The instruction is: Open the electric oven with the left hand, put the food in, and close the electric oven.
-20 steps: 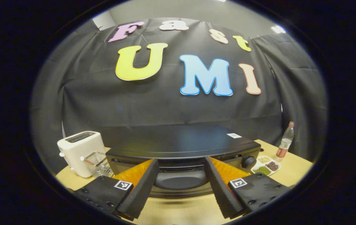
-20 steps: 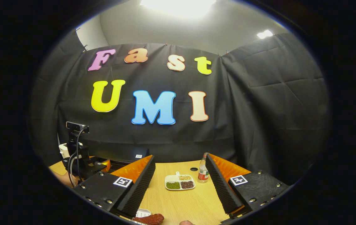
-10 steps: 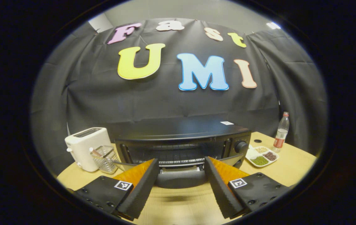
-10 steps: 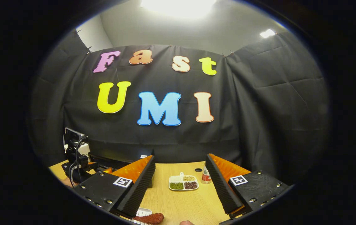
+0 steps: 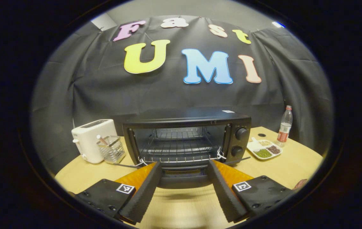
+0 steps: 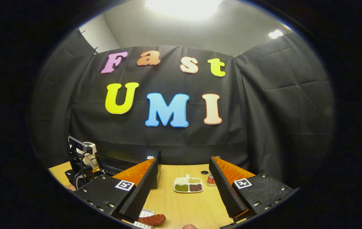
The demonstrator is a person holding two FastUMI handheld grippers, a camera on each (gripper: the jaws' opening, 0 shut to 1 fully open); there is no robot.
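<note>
The left gripper (image 5: 183, 187) is spread wide, its two ribbed fingers (image 5: 142, 194) flanking the dark, rounded handle of the oven's lowered door (image 5: 183, 179) without pressing on it. Each finger mount carries one small square black-and-white marker.

Beyond stands the oven (image 5: 185, 136), a black metal box, open, with wire racks inside and two round knobs (image 5: 241, 133) stacked at its right. A small white sticker on its top is too small to read. Left of it sit a white toaster (image 5: 90, 140) and a wire basket (image 5: 111, 149); to its right are a white three-part dish (image 5: 263, 150) of beans and one clear bottle (image 5: 284, 125) with a red label, unreadable.

The right gripper (image 6: 184, 190) is also spread, holding nothing, above the pale wooden table (image 6: 184, 206). The food (image 6: 151, 219), a reddish-brown lumpy piece, lies on a white plate (image 6: 142, 218) near its left finger.
</note>
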